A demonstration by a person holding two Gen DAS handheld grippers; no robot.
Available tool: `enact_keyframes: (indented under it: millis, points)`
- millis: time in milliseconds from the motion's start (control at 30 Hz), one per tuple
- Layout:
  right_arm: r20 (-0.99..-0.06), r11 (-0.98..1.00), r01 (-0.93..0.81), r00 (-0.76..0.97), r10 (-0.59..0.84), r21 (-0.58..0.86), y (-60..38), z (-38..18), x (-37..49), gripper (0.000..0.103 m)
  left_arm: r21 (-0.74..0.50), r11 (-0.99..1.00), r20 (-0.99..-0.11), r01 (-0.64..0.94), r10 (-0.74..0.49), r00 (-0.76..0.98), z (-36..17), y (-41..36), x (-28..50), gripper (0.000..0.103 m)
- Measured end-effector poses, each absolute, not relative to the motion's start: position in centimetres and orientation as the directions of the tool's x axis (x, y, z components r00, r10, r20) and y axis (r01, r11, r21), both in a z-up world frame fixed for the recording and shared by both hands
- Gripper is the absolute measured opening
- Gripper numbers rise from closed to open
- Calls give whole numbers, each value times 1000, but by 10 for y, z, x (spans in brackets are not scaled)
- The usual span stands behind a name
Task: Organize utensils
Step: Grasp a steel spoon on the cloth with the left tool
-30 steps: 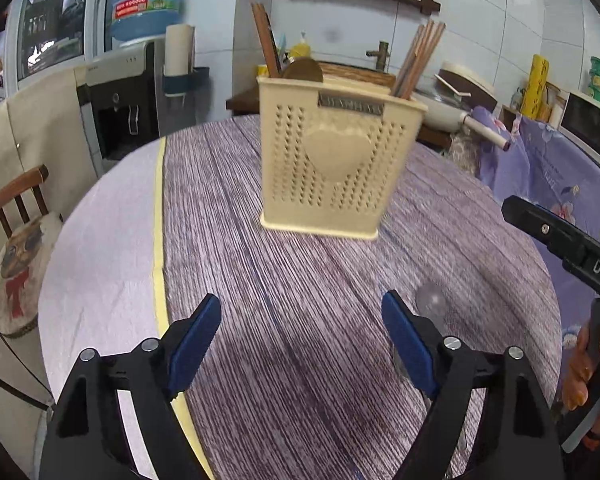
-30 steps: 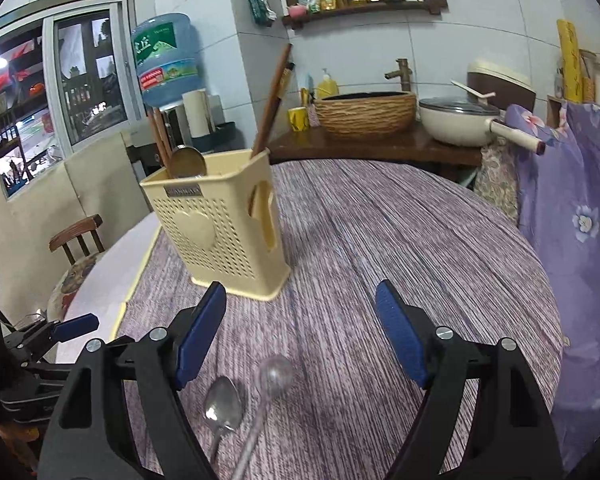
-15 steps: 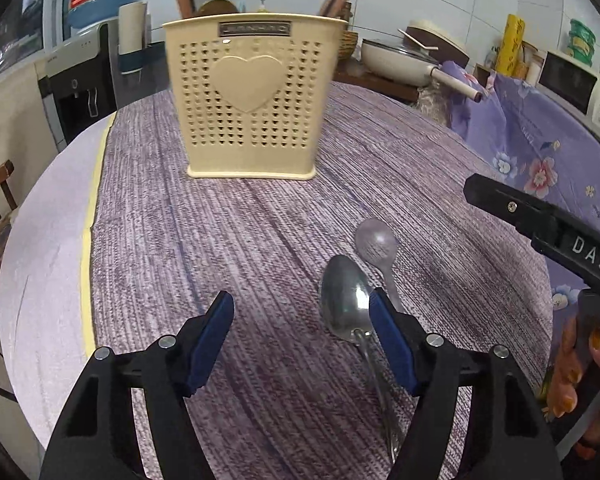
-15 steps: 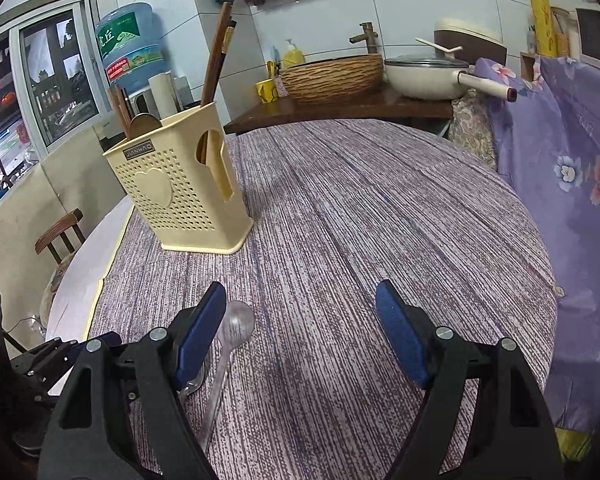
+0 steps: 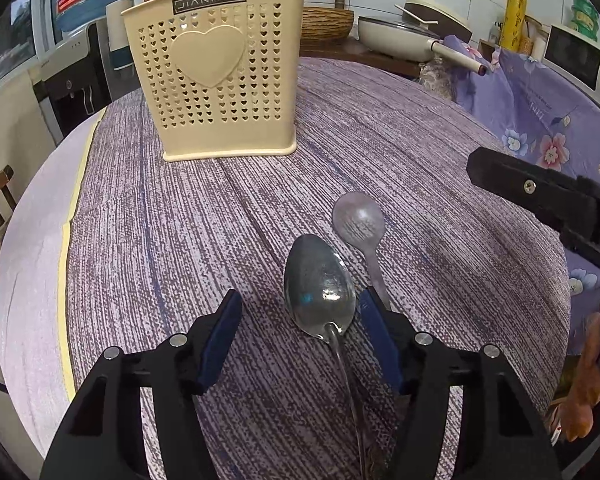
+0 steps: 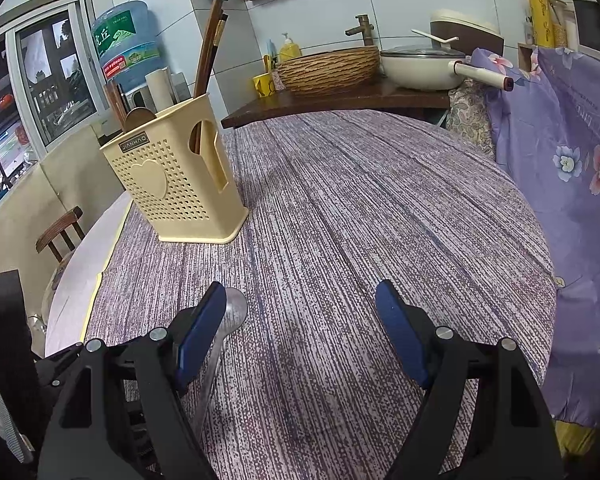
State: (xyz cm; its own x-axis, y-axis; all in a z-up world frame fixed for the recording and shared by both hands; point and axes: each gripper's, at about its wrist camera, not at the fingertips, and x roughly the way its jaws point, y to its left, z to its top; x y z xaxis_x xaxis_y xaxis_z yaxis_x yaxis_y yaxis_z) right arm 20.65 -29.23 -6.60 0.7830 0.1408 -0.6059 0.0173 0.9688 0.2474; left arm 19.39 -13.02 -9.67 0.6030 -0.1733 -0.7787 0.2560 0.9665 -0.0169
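Note:
Two metal spoons lie side by side on the purple tablecloth. In the left wrist view the larger spoon (image 5: 320, 288) has its bowl between my open left gripper's (image 5: 300, 336) fingers, handle running back under it. The smaller spoon (image 5: 358, 220) lies just right of it, its handle passing behind the right finger. A cream perforated utensil holder (image 5: 220, 76) with chopsticks and a spoon in it stands upright farther back. My right gripper (image 6: 300, 328) is open and empty; one spoon bowl (image 6: 234, 312) shows beside its left finger. The holder (image 6: 176, 188) stands at its far left.
The round table's left edge (image 5: 28, 240) has bare white cloth with a yellow border. A wooden chair (image 6: 60, 232) stands left of the table. A purple flowered cloth (image 6: 572, 168) hangs at right. A counter (image 6: 340, 96) with a basket and a pan is behind.
My left gripper has moved forward and down over the spoons, so the larger spoon now lies between its fingers. The right gripper shifted slightly lower. Both stay open.

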Motion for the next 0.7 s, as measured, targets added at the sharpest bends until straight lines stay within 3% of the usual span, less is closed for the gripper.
enact_keyframes:
  millis: [333, 567, 700]
  points:
    - [-612, 966, 19, 777, 149, 259, -293, -68, 206, 77, 46, 970, -775, 240, -117, 621, -100, -143, 197, 58]
    - [-620, 966, 37, 773, 134, 254, -296, -71, 207, 77, 50, 972, -769, 228, -108, 630, -99, -149, 202, 39]
    - [-629, 966, 46, 767, 128, 253, -297, -74, 208, 77, 45, 975, -771, 219, -106, 628, -98, -151, 204, 38]
